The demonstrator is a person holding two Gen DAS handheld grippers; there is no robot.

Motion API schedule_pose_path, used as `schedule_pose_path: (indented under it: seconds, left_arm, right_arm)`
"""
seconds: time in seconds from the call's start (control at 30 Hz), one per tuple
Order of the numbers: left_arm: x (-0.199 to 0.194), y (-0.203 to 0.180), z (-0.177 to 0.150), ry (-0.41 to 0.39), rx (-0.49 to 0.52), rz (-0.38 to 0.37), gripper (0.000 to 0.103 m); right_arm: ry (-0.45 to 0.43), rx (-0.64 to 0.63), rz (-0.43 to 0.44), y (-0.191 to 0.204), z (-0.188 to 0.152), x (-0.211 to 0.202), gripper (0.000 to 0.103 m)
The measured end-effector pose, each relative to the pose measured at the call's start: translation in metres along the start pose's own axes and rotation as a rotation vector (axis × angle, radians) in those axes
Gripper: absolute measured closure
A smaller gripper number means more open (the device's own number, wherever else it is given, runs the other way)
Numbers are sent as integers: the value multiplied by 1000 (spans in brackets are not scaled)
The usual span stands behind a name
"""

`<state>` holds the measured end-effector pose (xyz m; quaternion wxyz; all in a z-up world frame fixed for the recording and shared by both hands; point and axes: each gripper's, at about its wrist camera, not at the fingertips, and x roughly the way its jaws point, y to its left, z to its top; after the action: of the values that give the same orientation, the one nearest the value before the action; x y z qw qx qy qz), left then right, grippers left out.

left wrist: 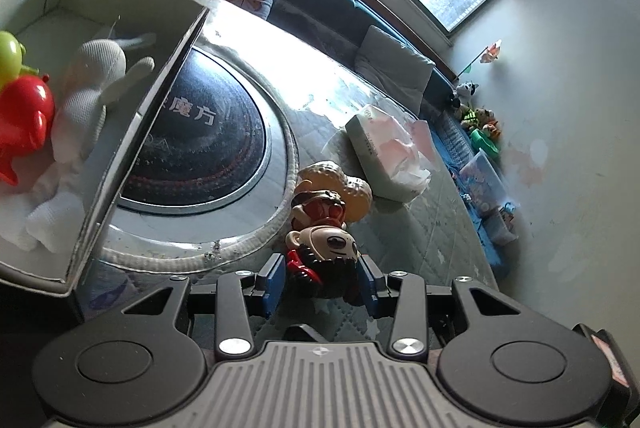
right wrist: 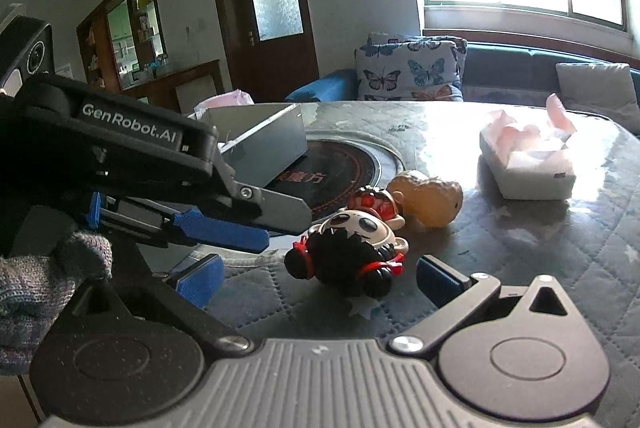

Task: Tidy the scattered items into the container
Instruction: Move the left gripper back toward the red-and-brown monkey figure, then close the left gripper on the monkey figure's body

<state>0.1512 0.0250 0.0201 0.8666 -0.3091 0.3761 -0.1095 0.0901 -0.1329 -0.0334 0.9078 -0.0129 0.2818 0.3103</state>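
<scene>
Three toys lie mid-frame on the counter (right wrist: 560, 268): panda (right wrist: 352, 248), red-capped figure (right wrist: 374, 202), tan animal (right wrist: 428, 198). Left tool (left wrist: 322, 278), marked "GenRobot.AI", straddles the panda, not visibly gripping; right tool (right wrist: 316, 276) gapes empty. Box (left wrist: 132, 116), upper left, holds three toys.

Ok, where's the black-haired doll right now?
The black-haired doll lies on the quilted table between the left tongs' blue pads, right of the grey box, just before the orange toy.
</scene>
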Motion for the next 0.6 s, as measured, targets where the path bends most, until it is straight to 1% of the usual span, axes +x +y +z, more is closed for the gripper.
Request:
schedule_pose_path:
  seconds: [0.23, 0.6]
  left_arm:
    - [7, 5, 2, 6, -47, -41, 61]
    - [13, 9, 3, 8, -66, -20, 61]
  right_arm:
    - [22, 15, 19, -3, 0, 10, 0]
    - [34, 10, 42, -1, -2, 17, 0]
